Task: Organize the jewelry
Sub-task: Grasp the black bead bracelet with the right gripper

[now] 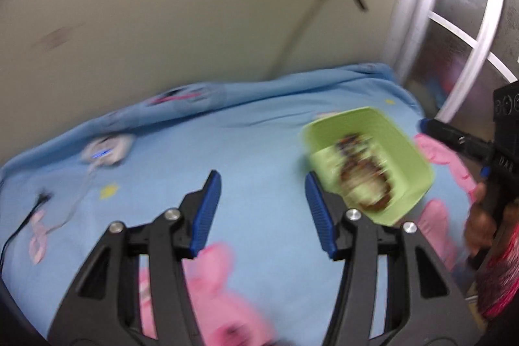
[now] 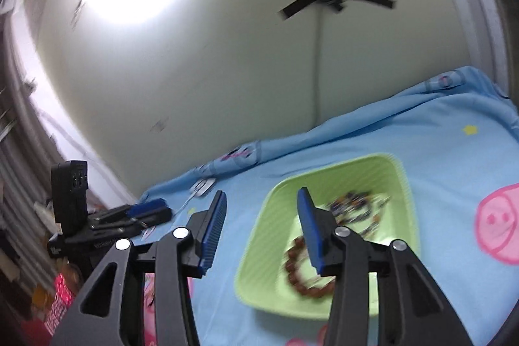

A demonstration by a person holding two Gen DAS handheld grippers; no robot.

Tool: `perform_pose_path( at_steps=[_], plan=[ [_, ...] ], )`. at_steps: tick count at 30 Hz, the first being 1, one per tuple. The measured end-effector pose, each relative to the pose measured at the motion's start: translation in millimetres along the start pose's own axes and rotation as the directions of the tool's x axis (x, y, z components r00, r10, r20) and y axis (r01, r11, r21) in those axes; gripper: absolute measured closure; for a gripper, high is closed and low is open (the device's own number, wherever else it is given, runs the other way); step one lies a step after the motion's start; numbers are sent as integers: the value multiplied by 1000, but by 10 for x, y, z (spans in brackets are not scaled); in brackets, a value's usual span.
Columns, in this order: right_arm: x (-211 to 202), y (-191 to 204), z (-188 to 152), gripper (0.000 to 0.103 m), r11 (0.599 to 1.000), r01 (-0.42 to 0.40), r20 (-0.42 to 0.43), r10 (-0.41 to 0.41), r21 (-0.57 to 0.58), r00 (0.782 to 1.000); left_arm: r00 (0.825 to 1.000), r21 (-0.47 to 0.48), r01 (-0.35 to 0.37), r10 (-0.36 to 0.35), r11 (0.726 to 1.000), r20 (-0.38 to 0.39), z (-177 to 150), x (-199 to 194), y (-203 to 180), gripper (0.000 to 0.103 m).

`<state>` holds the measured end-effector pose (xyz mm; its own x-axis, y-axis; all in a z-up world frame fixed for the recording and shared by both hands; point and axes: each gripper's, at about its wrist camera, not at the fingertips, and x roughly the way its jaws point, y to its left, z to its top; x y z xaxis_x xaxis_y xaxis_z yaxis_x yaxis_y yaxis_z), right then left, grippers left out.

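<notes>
A light green square tray (image 1: 408, 148) (image 2: 259, 248) sits on a blue cartoon-print bedsheet (image 1: 253, 145). In it lie a brown bead bracelet (image 2: 293, 268) and a darker beaded piece (image 2: 352, 206); they show as a blur in the left wrist view (image 1: 363, 174). My left gripper (image 1: 262, 184) is open and empty above the sheet, just left of the tray. My right gripper (image 2: 261, 200) is open and empty, above the tray's left side. The right gripper also shows at the edge of the left wrist view (image 1: 454, 135), and the left gripper in the right wrist view (image 2: 146, 213).
A small white device (image 1: 107, 149) with a cable lies on the sheet at the far left. A cream wall (image 1: 194, 5) with black tape runs behind the bed. A white-framed window (image 1: 460, 21) stands at the right.
</notes>
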<state>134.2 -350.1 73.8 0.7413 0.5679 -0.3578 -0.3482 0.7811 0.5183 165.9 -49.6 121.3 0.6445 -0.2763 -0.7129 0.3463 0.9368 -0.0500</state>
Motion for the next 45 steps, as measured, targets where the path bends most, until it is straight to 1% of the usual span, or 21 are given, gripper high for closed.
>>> perform_pose_path(
  at_steps=[2, 3, 5, 6, 8, 10, 13, 16, 20, 24, 26, 27, 28, 29, 30, 31, 34, 36, 39, 41, 45],
  plan=[
    [92, 140, -99, 76, 999, -36, -40, 35, -25, 999, 998, -44, -59, 59, 997, -6, -234, -185, 343, 51],
    [161, 232, -169, 76, 998, -58, -68, 55, -38, 996, 995, -78, -102, 101, 992, -20, -403, -281, 569, 51],
    [309, 422, -322, 76, 994, -91, -122, 82, -66, 989, 985, -150, -171, 166, 974, -46, -716, -443, 929, 51],
    [373, 496, -387, 76, 992, -101, -144, 89, -80, 986, 981, -183, -193, 186, 964, -55, -859, -518, 1060, 51],
    [500, 653, -532, 76, 987, -115, -188, 93, -113, 978, 977, -236, -213, 204, 948, -63, -1089, -626, 1264, 51],
    [655, 815, -705, 76, 981, -137, -250, 99, -136, 963, 975, -287, -222, 209, 932, -77, -1368, -717, 1396, 51],
    [846, 1013, -964, 76, 974, -163, -339, 101, -159, 935, 976, -310, -219, 203, 925, -84, -1621, -765, 1417, 51],
    [933, 1178, -1189, 76, 964, -168, -393, 77, -204, 917, 983, -305, -185, 174, 934, -64, -1786, -808, 1295, 51],
    [982, 1363, -1441, 76, 942, -176, -449, 31, -285, 893, 992, -263, -125, 118, 957, -42, -1867, -764, 1050, 51],
    [970, 1528, -1683, 76, 908, -170, -463, -29, -382, 886, 999, -218, -39, 38, 975, -7, -1853, -755, 801, 51],
    [963, 1591, -1773, 76, 889, -156, -454, -64, -430, 889, 1000, -192, -7, 7, 981, 1, -1832, -741, 686, 51],
    [954, 1633, -1814, 78, 871, -141, -440, -92, -470, 893, 1000, -178, 3, -2, 984, 3, -1826, -733, 634, 51],
    [950, 1664, -1848, 92, 853, -125, -426, -122, -506, 896, 1000, -169, 11, -10, 986, 5, -1822, -729, 596, 51],
    [946, 1697, -1877, 101, 830, -97, -404, -161, -549, 901, 1000, -164, 19, -18, 986, 6, -1822, -726, 564, 51],
    [910, 1707, -1896, 103, 807, -73, -379, -193, -586, 905, 1000, -159, 30, -30, 987, 8, -1827, -719, 525, 51],
    [882, 1693, -1898, 103, 806, -73, -378, -194, -587, 905, 999, -155, 37, -37, 987, 9, -1838, -717, 500, 51],
    [813, 1572, -1851, 103, 828, -32, -359, -208, -560, 910, 998, -152, 67, -67, 986, 3, -1873, -692, 454, 51],
    [756, 1472, -1801, 103, 857, -9, -353, -202, -515, 914, 996, -134, 89, -90, 987, -8, -1896, -660, 356, 51],
    [708, 1377, -1738, 103, 882, 12, -338, -193, -471, 921, 991, -64, 130, -131, 989, -10, -1867, -622, 100, 51],
    [677, 1297, -1696, 103, 902, 1, -344, -167, -432, 924, 990, -14, 142, -142, 990, -12, -1810, -569, -77, 51],
    [622, 1212, -1647, 103, 917, 3, -336, -149, -399, 930, 991, 81, 128, -125, 988, -38, -1699, -342, -359, 51]
  ],
)
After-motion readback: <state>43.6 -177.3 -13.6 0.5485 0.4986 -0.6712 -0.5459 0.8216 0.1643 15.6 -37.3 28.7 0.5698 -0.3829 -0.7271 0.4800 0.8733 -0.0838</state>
